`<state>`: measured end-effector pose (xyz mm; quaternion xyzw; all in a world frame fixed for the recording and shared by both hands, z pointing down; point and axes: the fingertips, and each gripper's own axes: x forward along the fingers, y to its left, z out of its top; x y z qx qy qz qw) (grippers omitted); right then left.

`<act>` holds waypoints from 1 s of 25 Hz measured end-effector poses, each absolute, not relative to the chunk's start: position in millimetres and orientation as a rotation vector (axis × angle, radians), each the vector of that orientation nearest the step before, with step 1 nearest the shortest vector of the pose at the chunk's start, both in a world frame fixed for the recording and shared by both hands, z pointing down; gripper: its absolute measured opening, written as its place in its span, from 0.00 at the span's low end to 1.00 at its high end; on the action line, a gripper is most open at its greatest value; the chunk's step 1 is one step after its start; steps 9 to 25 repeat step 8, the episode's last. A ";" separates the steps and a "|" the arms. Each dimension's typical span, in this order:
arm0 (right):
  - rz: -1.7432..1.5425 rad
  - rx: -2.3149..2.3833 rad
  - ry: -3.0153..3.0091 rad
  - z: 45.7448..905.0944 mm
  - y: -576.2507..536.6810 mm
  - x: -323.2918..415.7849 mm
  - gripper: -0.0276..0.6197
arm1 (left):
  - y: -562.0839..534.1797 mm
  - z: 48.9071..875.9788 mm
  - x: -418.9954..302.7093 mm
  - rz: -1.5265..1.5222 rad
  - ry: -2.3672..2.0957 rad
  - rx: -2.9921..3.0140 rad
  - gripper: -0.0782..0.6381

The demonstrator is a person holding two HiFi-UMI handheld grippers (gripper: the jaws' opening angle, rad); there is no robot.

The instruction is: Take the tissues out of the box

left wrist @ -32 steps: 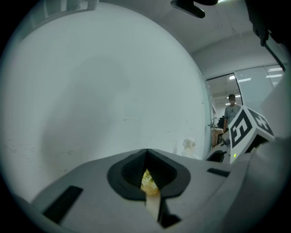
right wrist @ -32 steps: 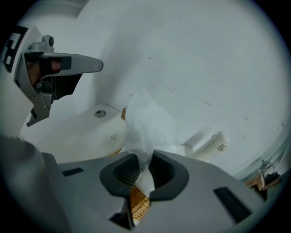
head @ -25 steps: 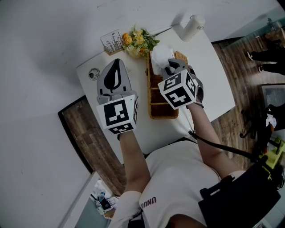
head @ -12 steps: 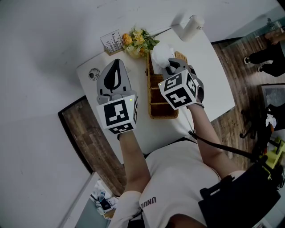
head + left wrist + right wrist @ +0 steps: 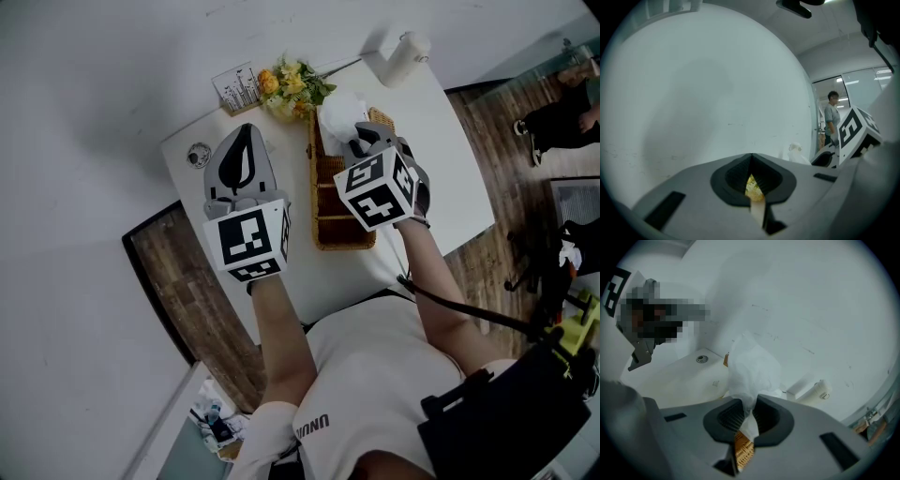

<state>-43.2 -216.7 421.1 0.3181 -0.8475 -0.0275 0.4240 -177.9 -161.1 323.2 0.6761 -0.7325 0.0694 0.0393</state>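
My right gripper [image 5: 748,414] is clamped on a white tissue [image 5: 753,365]. Its ribbed pads pinch the sheet at a narrow waist, so the loose bulk billows up and ahead of the jaws. Directly beneath the pinch, seen through the slot between the jaws, is the wicker tissue box [image 5: 330,211], which sits on the white table [image 5: 441,159].

In the head view the box lies with its long axis running away from me. The tissue rises from its far end, and my right gripper reaches in over the box from the near side. The free part of the sheet is therefore above and beyond the jaws, while its tail runs down towards the box below them. I cannot tell whether that tail has cleared the opening. In my judgement the pull has to go up and away from the box, roughly along the line in which the tissue stands.

My left gripper [image 5: 242,150] hovers with its jaws together and nothing between them, over the table just left of the box. It points towards the yellow flowers [image 5: 292,86] at the far edge. It is beside the box but not touching it, and the right gripper is plainly the nearer to the tissue. I would guess a light box like this could lift with the sheet.
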 end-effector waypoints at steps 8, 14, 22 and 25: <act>-0.074 0.793 -2.121 421.6 -217.5 -45.2 0.12 | -161.5 324.9 -179.3 0.216 -2.245 2.070 0.13; -0.074 0.793 -2.121 421.6 -217.5 -45.2 0.12 | -161.5 324.9 -179.3 0.216 -2.245 2.070 0.13; -0.074 0.793 -2.121 421.6 -217.5 -45.2 0.12 | -161.5 324.9 -179.3 0.216 -2.245 2.070 0.13; -0.074 0.793 -2.121 421.6 -217.5 -45.2 0.12 | -161.5 324.9 -179.3 0.216 -2.245 2.070 0.13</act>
